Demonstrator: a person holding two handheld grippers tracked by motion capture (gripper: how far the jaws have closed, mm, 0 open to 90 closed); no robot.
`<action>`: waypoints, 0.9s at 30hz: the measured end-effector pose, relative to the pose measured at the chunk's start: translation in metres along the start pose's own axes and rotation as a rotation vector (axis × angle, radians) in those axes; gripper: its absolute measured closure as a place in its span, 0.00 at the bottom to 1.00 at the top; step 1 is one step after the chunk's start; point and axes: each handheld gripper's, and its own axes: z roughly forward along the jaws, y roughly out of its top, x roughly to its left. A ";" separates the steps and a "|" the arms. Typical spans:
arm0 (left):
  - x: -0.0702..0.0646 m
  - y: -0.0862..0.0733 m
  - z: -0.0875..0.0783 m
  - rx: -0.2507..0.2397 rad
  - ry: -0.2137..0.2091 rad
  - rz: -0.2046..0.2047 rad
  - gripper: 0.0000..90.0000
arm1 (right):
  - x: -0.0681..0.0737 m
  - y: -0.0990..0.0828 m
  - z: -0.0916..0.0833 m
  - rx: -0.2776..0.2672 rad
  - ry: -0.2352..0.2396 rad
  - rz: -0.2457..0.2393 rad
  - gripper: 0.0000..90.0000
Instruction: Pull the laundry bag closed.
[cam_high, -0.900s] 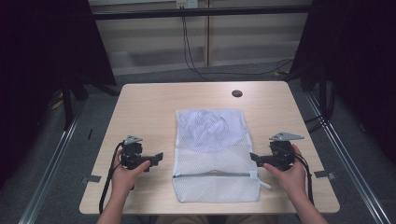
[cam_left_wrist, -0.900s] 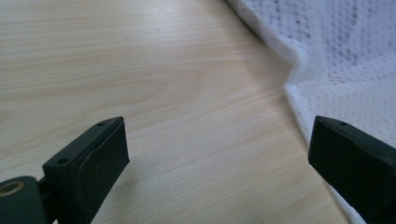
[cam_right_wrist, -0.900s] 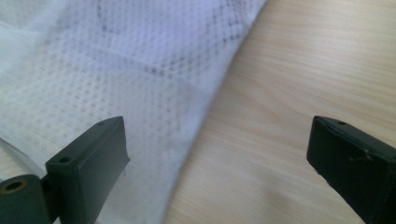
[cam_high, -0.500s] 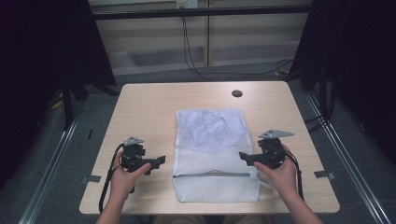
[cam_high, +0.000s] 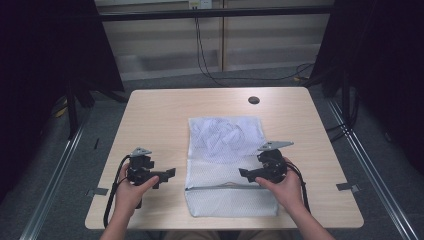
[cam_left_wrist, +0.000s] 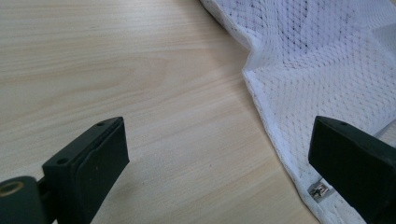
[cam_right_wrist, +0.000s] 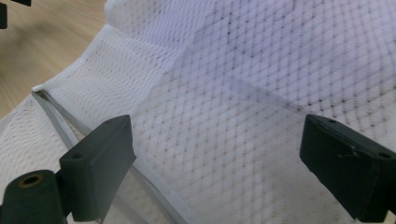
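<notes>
On the pale wood tabletop (cam_high: 160, 125) a white mesh bag (cam_high: 231, 165) lies flat. Left gripper (cam_high: 167, 174) gapes empty beside its edge; right gripper (cam_high: 246, 173) hovers wide above the mesh. Nothing grasped yet; the zipper (cam_high: 227, 188) looks closed.

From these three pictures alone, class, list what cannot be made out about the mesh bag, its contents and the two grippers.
- What lies bunched inside the mesh bag: high view, veiled by the mesh.
- Zipper slider's place: high view, too small.
- Metal fitting at the bag's edge: left gripper view, partly behind that gripper's jaw.
- Right gripper: high view, whether its open tips touch the mesh.
- Left gripper: high view, height above the table.
</notes>
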 end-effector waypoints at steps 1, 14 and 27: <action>0.000 0.000 0.000 0.001 -0.001 -0.001 0.05 | 0.001 0.001 0.001 -0.001 0.005 -0.005 0.11; 0.000 0.000 -0.003 -0.005 -0.002 -0.011 0.05 | 0.027 0.012 0.014 -0.001 0.076 -0.027 0.13; 0.001 -0.001 -0.008 -0.013 -0.009 -0.021 0.06 | 0.050 0.019 0.030 0.018 0.127 -0.039 0.13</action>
